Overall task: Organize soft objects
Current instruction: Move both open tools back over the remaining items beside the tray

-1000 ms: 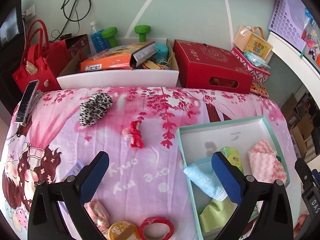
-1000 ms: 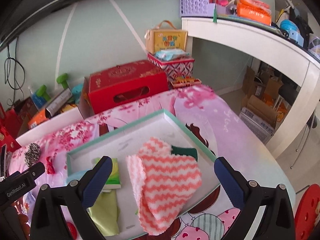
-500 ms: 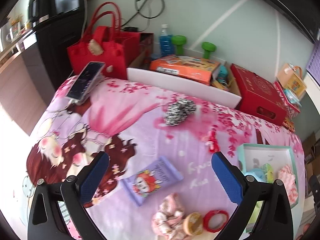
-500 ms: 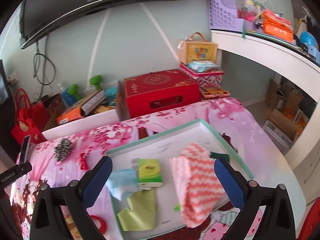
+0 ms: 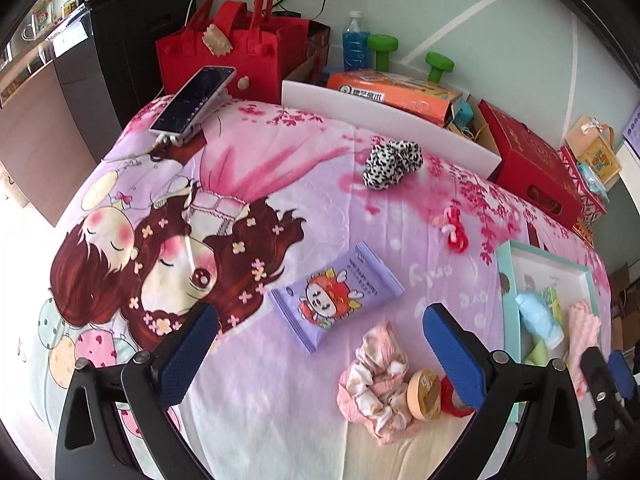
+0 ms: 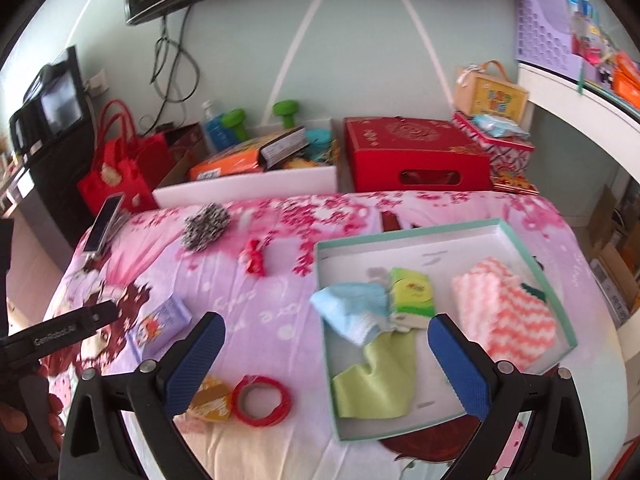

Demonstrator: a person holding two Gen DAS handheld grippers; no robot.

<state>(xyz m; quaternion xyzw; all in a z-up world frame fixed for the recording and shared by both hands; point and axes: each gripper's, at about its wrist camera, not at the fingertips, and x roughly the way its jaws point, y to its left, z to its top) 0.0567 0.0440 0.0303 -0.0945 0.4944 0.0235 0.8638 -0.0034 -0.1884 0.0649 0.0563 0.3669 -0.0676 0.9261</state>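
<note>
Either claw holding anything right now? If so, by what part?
Nothing is held. The left claw is open above the purple packet and pink scrunchie; the right claw is open near the box, gripping none of the cloths.

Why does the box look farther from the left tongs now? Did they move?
Yes. The left tongs swung left, off the teal box, now over the wipes packet.

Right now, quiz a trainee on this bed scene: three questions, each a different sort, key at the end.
1. True or false: the left gripper is shut on a scrunchie.
2. Which lies inside the teal-rimmed box? A) red tape roll B) green tissue pack C) leopard-print scrunchie
3. Fill in: the pink scrunchie lies right beside a yellow tape roll and a ___ one.

Key: 1 false; 2 B; 3 red.
</note>
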